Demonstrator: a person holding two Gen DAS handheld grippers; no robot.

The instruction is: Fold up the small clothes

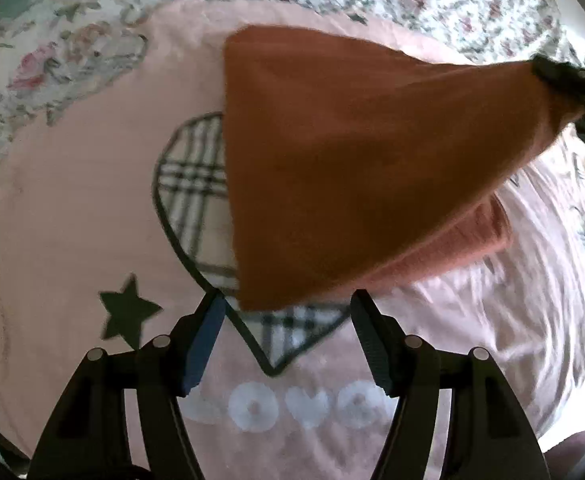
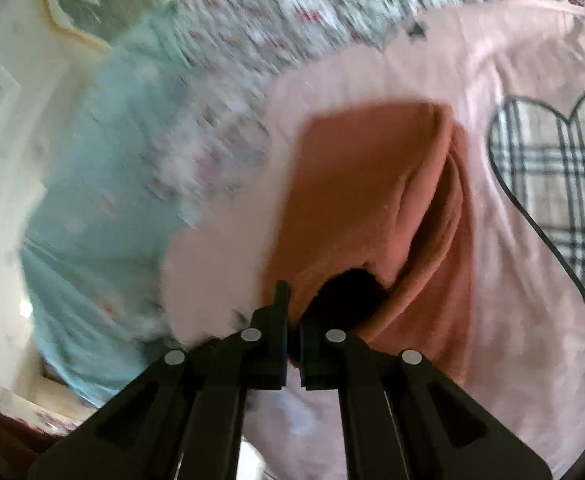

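Rust-orange cloth hangs half lifted over the pink blanket on the bed, one corner pinched in the right gripper. Left gripper is spread, empty. Folding looks barely begun; creasing and flattening remain.

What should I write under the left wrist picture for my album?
Open left gripper hovers over a pink blanket while the right gripper lifts an orange cloth by its corner.

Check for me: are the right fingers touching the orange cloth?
Touching. In the right wrist view the right gripper is shut on a corner of the orange cloth, which bunches there. The left wrist view shows that corner lifted.
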